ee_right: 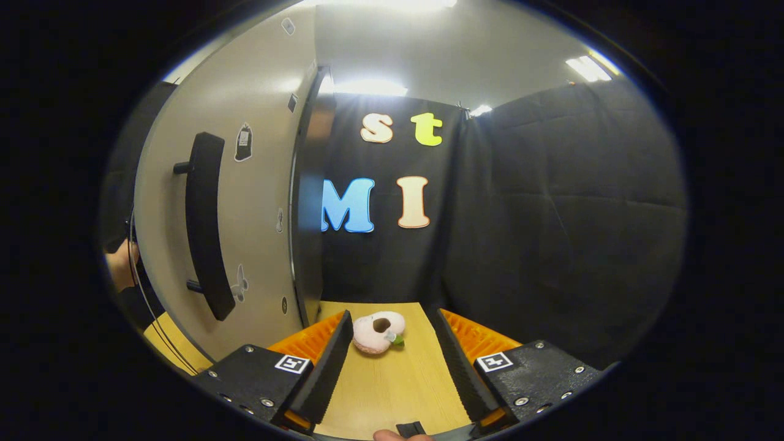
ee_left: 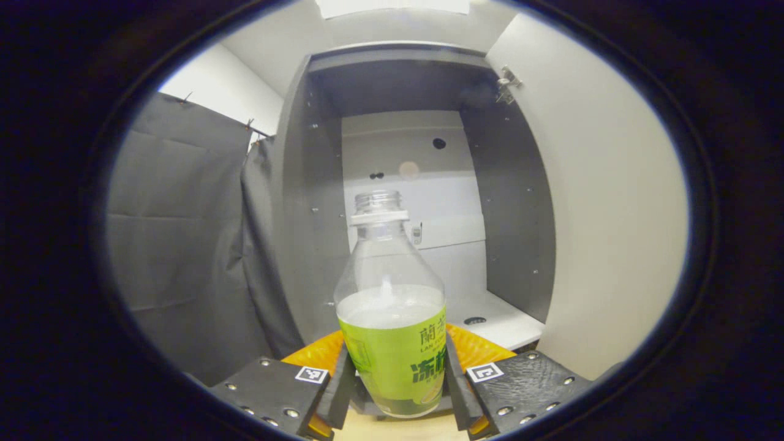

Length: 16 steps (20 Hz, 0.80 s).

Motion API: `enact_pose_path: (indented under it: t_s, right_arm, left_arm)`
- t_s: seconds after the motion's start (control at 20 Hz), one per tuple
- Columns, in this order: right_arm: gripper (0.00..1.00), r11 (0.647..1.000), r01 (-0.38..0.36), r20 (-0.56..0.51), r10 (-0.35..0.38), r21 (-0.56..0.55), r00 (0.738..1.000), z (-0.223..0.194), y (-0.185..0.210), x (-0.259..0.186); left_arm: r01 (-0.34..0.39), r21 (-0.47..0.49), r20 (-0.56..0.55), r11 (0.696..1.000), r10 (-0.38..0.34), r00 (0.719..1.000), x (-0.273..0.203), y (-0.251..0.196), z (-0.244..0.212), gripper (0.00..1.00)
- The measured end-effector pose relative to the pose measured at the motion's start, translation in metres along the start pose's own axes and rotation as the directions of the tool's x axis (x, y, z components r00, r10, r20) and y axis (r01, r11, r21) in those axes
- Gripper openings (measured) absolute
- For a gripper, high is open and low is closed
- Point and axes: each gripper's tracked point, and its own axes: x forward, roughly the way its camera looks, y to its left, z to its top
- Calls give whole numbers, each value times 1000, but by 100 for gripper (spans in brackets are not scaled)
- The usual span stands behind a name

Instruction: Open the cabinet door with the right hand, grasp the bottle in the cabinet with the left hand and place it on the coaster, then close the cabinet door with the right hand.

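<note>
A clear, uncapped bottle (ee_left: 392, 343) with a green label, partly filled, stands upright between the fingers of my left gripper (ee_left: 398, 392), which is shut on its lower body. The bottle's base hangs just above a wooden tabletop (ee_left: 398, 432), in front of the open grey cabinet (ee_left: 404, 153). The cabinet's white door (ee_left: 612, 214) is swung open on the right. In the right gripper view, my right gripper (ee_right: 394, 321) is open with nothing between its fingers. It sits just right of the door's outer face (ee_right: 257, 184) and its black bar handle (ee_right: 205, 226).
The cabinet's white bottom shelf (ee_left: 502, 321) lies behind the bottle. A small pink round plush item (ee_right: 380, 331) lies on the wooden table (ee_right: 386, 386) ahead of my right gripper. Dark cloth walls stand left of the cabinet (ee_left: 177, 245) and behind the table (ee_right: 551, 233). A hand (ee_right: 119, 269) shows past the door's edge.
</note>
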Motion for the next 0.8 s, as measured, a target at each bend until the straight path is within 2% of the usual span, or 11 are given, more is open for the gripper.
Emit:
enact_pose_path:
  t_s: [0.15, 0.3, 0.4, 0.55, 0.6, 0.65, 0.7, 0.75, 0.8]
  right_arm:
    - [83, 999, -21, 26, 20, 36, 999, -6, -3, 10]
    - [84, 996, -23, 19, 21, 87, 1000, -21, -8, 24]
    - [84, 994, -15, 15, 13, 109, 1000, -33, -10, 36]
    - [84, 996, 34, -35, -32, 87, 999, -66, -17, 54]
    - [85, 995, 58, -64, -53, 82, 997, -78, -20, 59]
    - [85, 992, 89, -85, -82, 85, 993, -90, -25, 60]
    - [85, 989, 111, -94, -102, 99, 990, -97, -27, 62]
    - [85, 985, 130, -104, -118, 116, 988, -104, -28, 62]
    - [86, 980, 152, -118, -137, 126, 984, -116, -31, 62]
  left_arm:
    - [-35, 4, 0, 999, 35, 999, 2, 0, -1, 73]
    - [-76, 3, 10, 997, 76, 997, 2, 1, -4, 60]
    - [-117, 27, 26, 993, 116, 993, 7, -1, -16, 60]
    - [-157, 60, 56, 986, 154, 987, 10, 1, -19, 70]
    - [-154, 66, 61, 986, 150, 987, 10, -1, -20, 73]
    - [-148, 73, 66, 986, 143, 988, 10, 0, -20, 67]
    - [-139, 81, 74, 987, 133, 988, 10, 0, -20, 66]
    - [-126, 81, 79, 989, 120, 990, 9, 0, -20, 73]
    - [-112, 73, 75, 991, 106, 992, 10, 0, -23, 60]
